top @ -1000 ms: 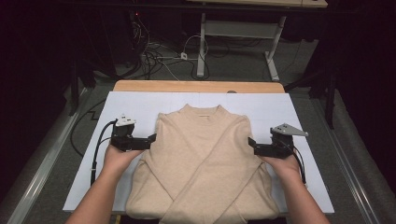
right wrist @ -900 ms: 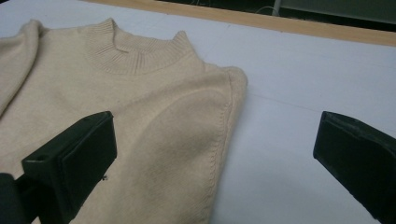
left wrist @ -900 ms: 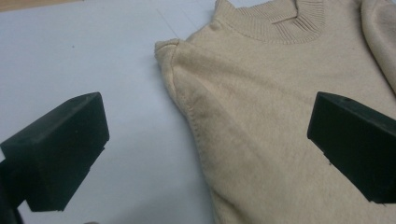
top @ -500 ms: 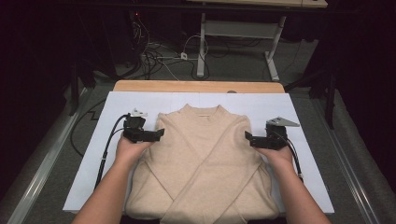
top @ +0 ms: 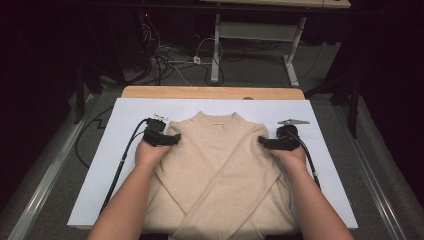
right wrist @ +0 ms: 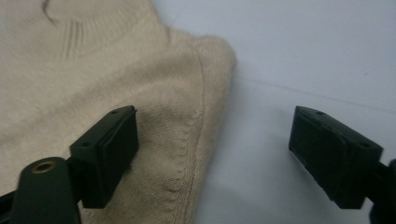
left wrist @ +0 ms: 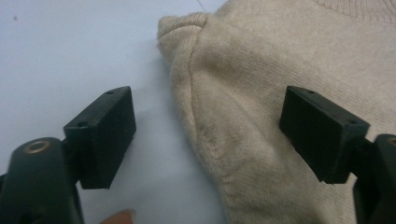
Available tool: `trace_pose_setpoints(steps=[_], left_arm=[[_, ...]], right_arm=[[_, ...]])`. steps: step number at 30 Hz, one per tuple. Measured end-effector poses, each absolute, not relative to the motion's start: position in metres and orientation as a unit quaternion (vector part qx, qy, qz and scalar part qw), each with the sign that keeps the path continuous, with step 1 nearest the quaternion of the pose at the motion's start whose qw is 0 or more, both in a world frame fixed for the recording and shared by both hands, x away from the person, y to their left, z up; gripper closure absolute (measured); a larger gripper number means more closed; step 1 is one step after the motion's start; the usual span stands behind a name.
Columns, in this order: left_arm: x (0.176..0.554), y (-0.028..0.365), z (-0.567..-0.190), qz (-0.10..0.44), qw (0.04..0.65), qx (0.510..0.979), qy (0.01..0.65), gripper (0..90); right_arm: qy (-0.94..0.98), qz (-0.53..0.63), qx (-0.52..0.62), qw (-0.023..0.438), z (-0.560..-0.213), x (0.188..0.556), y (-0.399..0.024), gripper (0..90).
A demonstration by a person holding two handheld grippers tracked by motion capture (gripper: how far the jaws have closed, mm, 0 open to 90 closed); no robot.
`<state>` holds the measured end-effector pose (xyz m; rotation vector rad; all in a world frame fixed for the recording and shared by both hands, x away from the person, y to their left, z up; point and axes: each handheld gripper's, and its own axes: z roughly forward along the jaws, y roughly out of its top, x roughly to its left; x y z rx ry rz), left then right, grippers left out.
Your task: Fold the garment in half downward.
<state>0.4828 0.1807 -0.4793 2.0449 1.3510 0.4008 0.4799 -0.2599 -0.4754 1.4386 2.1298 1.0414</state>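
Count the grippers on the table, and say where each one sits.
2. The left gripper is at the sweater's left shoulder, jaws open astride its edge. The right gripper is at the right shoulder, also open astride the edge. Both are over the white mat.

— How are your arms lying right now?

— I'm reaching both forearms in from six o'clock, angling them slightly toward each other. My left hand (top: 149, 152) is gripping the left gripper (top: 172, 138), pointing it toward three o'clock.

— And the other one?

— My right hand (top: 289, 155) is holding the right gripper (top: 264, 141), aiming it toward nine o'clock, so the two are facing each other.

— Jaws?

— I'm keeping both pairs spread wide apart, with nothing pinched between them.
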Motion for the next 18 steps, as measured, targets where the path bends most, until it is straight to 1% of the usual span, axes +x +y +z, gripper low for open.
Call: trace_pose_setpoints(steps=[1, 2, 3, 4, 5, 6, 7, 8, 9, 10, 12, 13, 14, 16, 17, 18], left_arm=[[0.482, 0.18, -0.479, 0.151, 0.329, 0.779, 0.512, 22.2], [0.482, 0.179, -0.479, 0.15, 0.332, 0.779, 0.51, 25.8], [0.481, 0.178, -0.479, 0.148, 0.333, 0.782, 0.506, 29.8], [0.48, 0.178, -0.478, 0.144, 0.336, 0.784, 0.502, 34.7], [0.48, 0.178, -0.478, 0.144, 0.336, 0.784, 0.502, 39.7], [0.48, 0.178, -0.477, 0.138, 0.34, 0.785, 0.499, 39.7], [0.479, 0.178, -0.477, 0.134, 0.34, 0.787, 0.497, 49.9], [0.478, 0.179, -0.476, 0.13, 0.341, 0.788, 0.496, 55.9], [0.477, 0.181, -0.475, 0.12, 0.342, 0.79, 0.494, 63.0], [0.477, 0.183, -0.474, 0.113, 0.343, 0.791, 0.493, 69.5], [0.474, 0.183, -0.472, 0.122, 0.338, 0.798, 0.485, 75.1], [0.473, 0.182, -0.471, 0.131, 0.335, 0.801, 0.479, 76.2], [0.472, 0.182, -0.469, 0.14, 0.336, 0.801, 0.475, 76.9], [0.471, 0.184, -0.463, 0.156, 0.341, 0.794, 0.478, 77.7], [0.471, 0.186, -0.459, 0.161, 0.349, 0.787, 0.482, 78.0], [0.471, 0.186, -0.459, 0.161, 0.349, 0.787, 0.482, 78.2]], right_arm=[[0.761, 0.362, 0.506, 0.183, -0.476, 0.482, -0.257, 19.6], [0.763, 0.364, 0.501, 0.185, -0.475, 0.484, -0.255, 22.9], [0.765, 0.362, 0.501, 0.182, -0.475, 0.486, -0.252, 23.2], [0.768, 0.359, 0.499, 0.183, -0.474, 0.488, -0.249, 25.4], [0.768, 0.359, 0.499, 0.183, -0.474, 0.488, -0.249, 25.4], [0.771, 0.357, 0.494, 0.184, -0.474, 0.49, -0.246, 29.0], [0.778, 0.355, 0.482, 0.188, -0.475, 0.491, -0.241, 42.0], [0.782, 0.363, 0.473, 0.185, -0.475, 0.491, -0.24, 48.9], [0.783, 0.367, 0.468, 0.182, -0.476, 0.49, -0.239, 53.5], [0.782, 0.371, 0.468, 0.177, -0.476, 0.491, -0.24, 61.0], [0.782, 0.378, 0.466, 0.167, -0.475, 0.489, -0.24, 70.9], [0.782, 0.379, 0.468, 0.162, -0.475, 0.488, -0.24, 76.1], [0.779, 0.383, 0.471, 0.157, -0.475, 0.487, -0.241, 78.8], [0.778, 0.377, 0.472, 0.172, -0.472, 0.485, -0.241, 82.3], [0.776, 0.374, 0.472, 0.187, -0.469, 0.484, -0.243, 83.4], [0.776, 0.374, 0.472, 0.187, -0.469, 0.484, -0.243, 83.4]])
